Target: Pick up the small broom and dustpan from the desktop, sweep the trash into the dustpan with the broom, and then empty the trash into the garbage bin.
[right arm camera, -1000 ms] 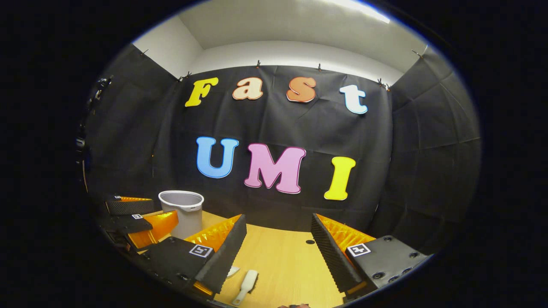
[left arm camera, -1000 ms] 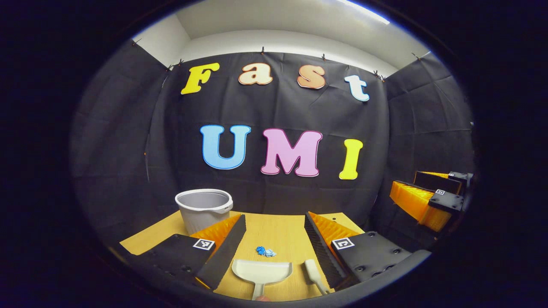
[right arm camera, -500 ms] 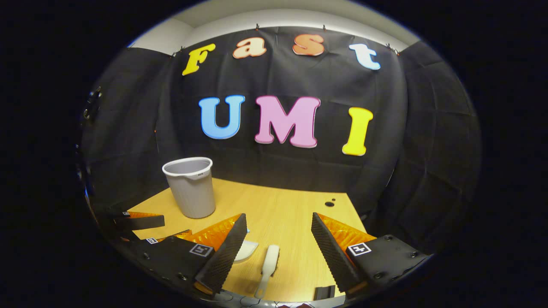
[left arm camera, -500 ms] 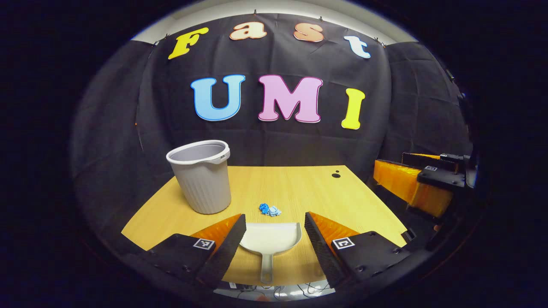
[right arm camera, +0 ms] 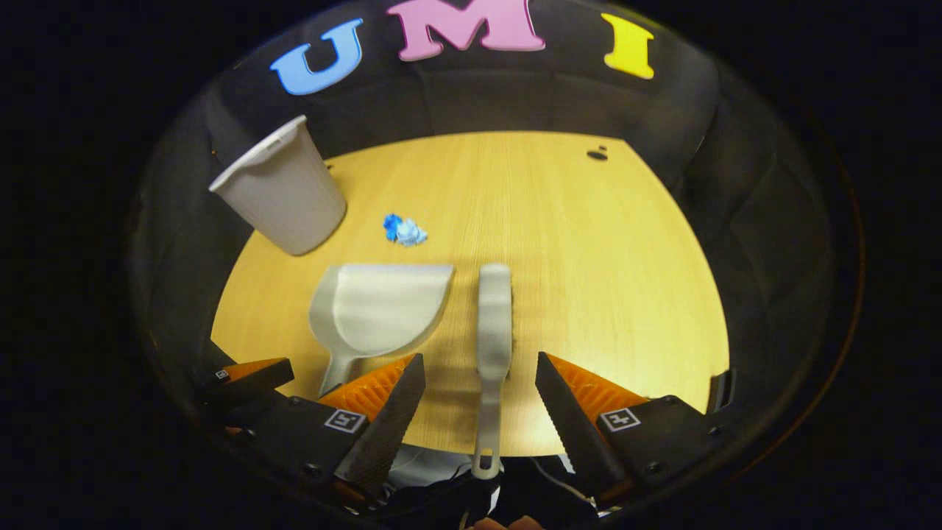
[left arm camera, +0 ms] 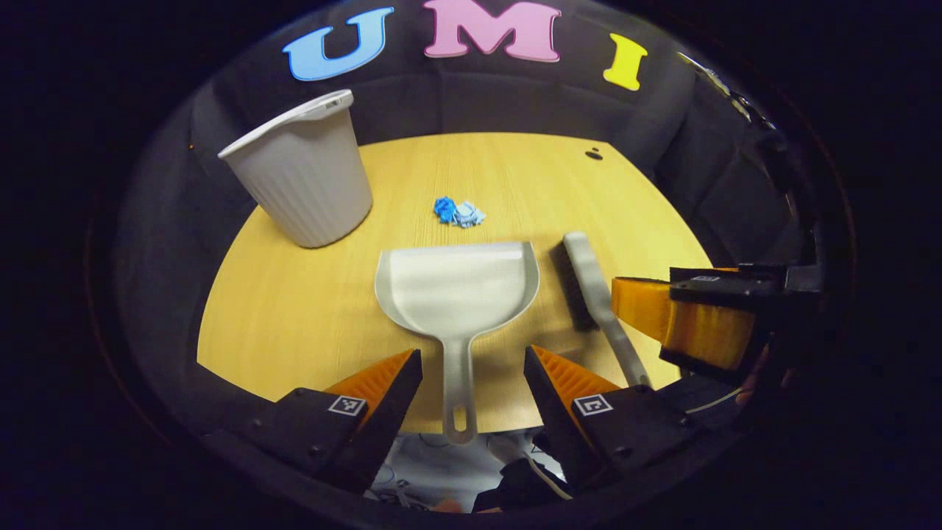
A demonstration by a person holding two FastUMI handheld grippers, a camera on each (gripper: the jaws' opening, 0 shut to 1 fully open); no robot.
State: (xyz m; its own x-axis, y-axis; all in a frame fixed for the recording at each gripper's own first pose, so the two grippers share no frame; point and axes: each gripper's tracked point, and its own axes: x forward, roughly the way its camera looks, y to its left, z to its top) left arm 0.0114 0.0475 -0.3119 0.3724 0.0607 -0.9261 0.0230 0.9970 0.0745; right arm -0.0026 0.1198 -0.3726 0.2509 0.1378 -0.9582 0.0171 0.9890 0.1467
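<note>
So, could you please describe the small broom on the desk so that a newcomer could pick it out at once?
Start at the wooden desktop and find the pale dustpan near its front edge. The small broom lies flat just beside the pan, on the side away from the ribbed bin. It is the one long, narrow piece, with dark bristles along one side.

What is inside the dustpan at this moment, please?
Nothing lies in the dustpan; its whole pan shows bare. The blue trash sits on the desktop beyond its front edge.
</note>
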